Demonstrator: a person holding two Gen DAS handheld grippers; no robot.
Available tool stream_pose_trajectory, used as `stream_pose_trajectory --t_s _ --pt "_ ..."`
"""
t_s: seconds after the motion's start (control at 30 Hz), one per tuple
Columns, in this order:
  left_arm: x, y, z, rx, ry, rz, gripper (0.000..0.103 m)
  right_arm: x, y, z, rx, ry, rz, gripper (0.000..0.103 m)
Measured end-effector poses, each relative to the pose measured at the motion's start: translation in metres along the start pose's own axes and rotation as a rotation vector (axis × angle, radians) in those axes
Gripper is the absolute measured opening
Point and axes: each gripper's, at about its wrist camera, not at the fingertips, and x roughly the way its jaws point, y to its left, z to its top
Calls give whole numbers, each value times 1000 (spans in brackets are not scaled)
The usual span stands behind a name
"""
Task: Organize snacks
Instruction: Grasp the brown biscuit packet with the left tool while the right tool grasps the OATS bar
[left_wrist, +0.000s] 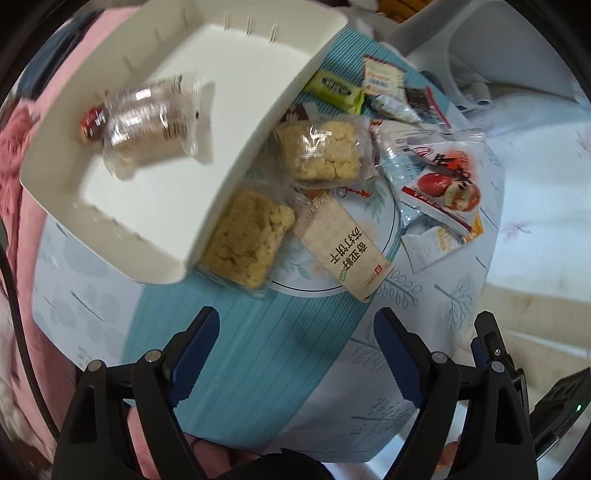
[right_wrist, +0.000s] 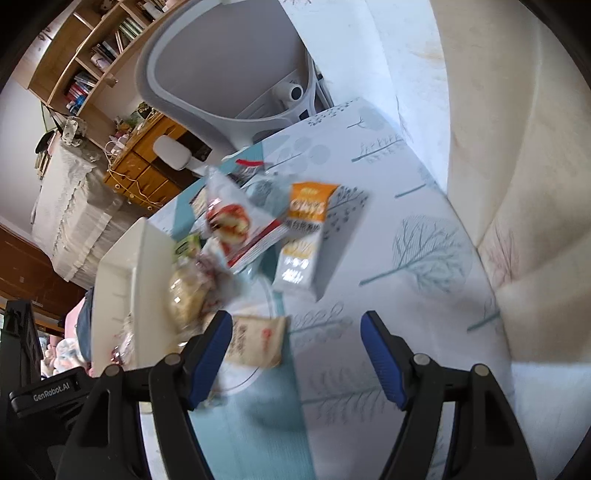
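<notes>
Left wrist view: both the left gripper (left_wrist: 293, 354) and right gripper (right_wrist: 295, 354) gape wide, holding nothing, near the white plastic tray (left_wrist: 255, 147). Just beside the tray's wall lies a clear-wrapped crumbly yellow pastry (left_wrist: 247, 240), probably light, fragile and slippery; best pinched gently across its firmer middle.

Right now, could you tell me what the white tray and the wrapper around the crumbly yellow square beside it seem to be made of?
The white tray looks like matte moulded plastic: uniform colour, rounded corners, small slots along its walls. The wrapper on the crumbly yellow square seems to be thin clear plastic film: glossy glints, creases, and the snack showing through.
</notes>
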Motion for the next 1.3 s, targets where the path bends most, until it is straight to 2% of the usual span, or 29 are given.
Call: stream_pose_trajectory --t_s 0.3,0.63,0.8,1.03,1.13,1.2,1.3 --pt "44 -17 20 -174 39 18 85 43 -3 14 -98 -44 44 72" --pt "92 -17 38 -343 83 27 85 86 3 21 -253 -78 23 72" --pt "107 -17 45 -378 83 30 83 104 7 22 -317 -77 19 72" --pt "123 -19 52 -379 97 40 78 116 17 21 -398 -87 -29 71" --pt "132 -30 59 -367 93 50 76 120 17 21 -402 -76 -30 63" --pt "133 -34 62 -360 89 63 75 122 19 21 -415 -65 -30 52" --pt "136 -38 63 -353 83 74 75 121 18 20 -415 -58 -9 49"
